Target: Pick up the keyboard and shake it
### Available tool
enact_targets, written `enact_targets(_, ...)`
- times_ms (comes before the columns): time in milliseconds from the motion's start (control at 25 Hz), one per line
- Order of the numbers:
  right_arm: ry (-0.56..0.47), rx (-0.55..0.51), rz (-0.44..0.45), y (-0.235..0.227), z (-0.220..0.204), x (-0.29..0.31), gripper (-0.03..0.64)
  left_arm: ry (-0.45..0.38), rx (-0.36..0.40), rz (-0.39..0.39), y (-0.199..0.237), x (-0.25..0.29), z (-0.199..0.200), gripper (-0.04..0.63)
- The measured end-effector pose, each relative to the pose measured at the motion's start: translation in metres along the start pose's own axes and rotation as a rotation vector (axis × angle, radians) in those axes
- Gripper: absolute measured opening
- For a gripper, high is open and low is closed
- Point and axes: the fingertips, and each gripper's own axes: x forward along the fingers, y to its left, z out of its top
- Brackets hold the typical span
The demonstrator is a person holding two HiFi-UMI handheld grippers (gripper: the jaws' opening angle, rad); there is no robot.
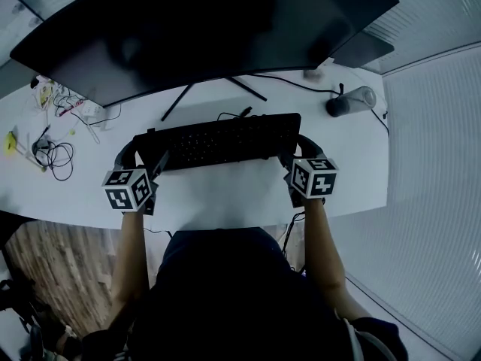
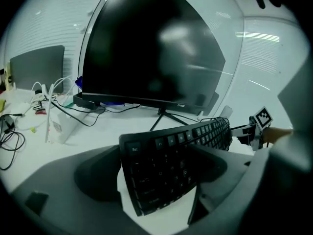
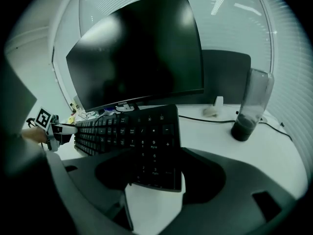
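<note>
A black keyboard (image 1: 218, 141) lies crosswise in front of me over the white desk (image 1: 225, 198), just ahead of the monitor stand. My left gripper (image 1: 139, 155) is closed around its left end, where the Esc key shows between the jaws (image 2: 161, 173). My right gripper (image 1: 298, 150) grips the right end, with the number pad (image 3: 154, 151) between its jaws. In both gripper views the keyboard (image 3: 112, 131) looks tilted, its near edge over bare desk. Whether it is clear of the desk I cannot tell.
A large dark curved monitor (image 1: 203, 28) on a splayed stand (image 1: 179, 102) fills the back of the desk. A tall clear tumbler (image 1: 350, 101) lies at the back right. Tangled cables and small items (image 1: 52, 153) clutter the left. The desk's front edge is near my body.
</note>
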Motion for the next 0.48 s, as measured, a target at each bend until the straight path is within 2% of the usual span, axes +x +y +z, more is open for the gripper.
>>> enact_targets(200,-0.076,-0.068,-0.033,0.008,0.020,-0.023,0.296,-0.052,-0.016,0.000,-0.005,-0.014,0.004,0.419)
enact_targets(480,-0.145,-0.269,-0.115,0.027,0.062,-0.058,0.296,-0.100,-0.153,-0.041,-0.006,-0.016,-0.012,0.419)
